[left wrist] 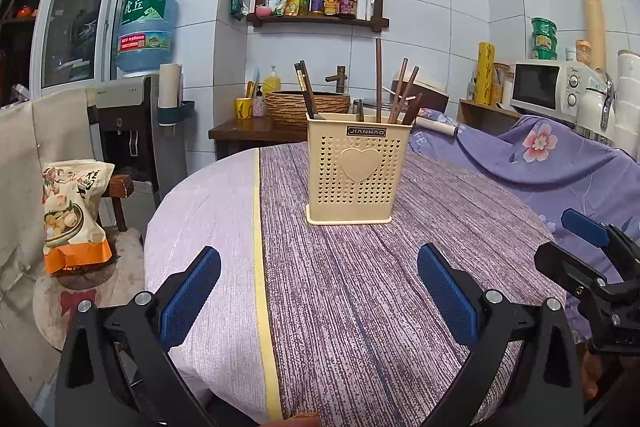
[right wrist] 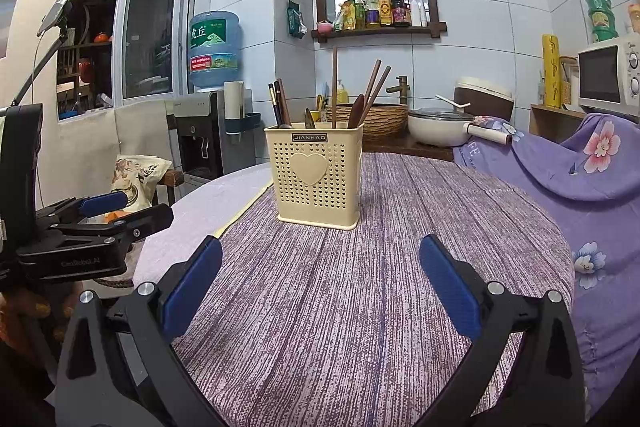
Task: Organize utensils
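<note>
Through the left wrist camera, the left hand-held gripper point(left wrist: 319, 301) is hovering with its jaws spread wide and nothing between them, low in the frame over the cloth-covered worktop point(left wrist: 360, 287). The cream utensil holder point(left wrist: 359, 173) is standing upright at the centre, well apart from the pads. It is carrying chopsticks point(left wrist: 403, 89) leaning to the right and darker utensils point(left wrist: 307, 89) at its left corner. The right hand-held gripper point(left wrist: 576, 247) is showing at the right edge. From the right wrist camera, that gripper point(right wrist: 320, 287) is also gaping wide and empty, and the holder point(right wrist: 316, 171) is sitting just left of centre. The sticks look light, stiff and smooth, so I would pinch one high on its bare shaft, since a perforated plastic holder like this may tip if nudged.
</note>
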Available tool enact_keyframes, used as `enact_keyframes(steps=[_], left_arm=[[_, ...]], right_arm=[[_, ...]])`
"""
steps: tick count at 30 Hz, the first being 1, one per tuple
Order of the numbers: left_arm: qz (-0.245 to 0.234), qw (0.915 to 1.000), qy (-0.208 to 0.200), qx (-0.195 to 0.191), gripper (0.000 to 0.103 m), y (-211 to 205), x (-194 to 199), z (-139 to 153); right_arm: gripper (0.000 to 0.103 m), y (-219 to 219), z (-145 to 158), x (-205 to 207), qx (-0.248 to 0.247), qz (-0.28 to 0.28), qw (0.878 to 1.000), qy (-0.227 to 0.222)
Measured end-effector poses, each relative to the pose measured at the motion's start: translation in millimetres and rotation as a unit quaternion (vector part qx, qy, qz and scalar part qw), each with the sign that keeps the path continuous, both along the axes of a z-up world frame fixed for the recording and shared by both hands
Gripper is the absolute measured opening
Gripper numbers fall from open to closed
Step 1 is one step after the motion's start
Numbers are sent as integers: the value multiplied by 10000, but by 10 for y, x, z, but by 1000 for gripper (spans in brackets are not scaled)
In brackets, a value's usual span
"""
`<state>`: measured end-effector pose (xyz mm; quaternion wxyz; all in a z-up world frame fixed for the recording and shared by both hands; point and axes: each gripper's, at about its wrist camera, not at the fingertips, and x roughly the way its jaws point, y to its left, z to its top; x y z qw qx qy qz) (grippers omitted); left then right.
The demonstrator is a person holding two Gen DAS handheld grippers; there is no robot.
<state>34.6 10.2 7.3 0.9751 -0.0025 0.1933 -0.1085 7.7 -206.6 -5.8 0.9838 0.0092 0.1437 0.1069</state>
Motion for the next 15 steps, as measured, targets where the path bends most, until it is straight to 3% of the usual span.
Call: enact_keyframes(steps=[15], left_arm=[[-1, 10000, -35, 15, 97, -8, -27, 11]], right_arm=[[97, 14, 4, -1, -30, 13, 10000, 2]])
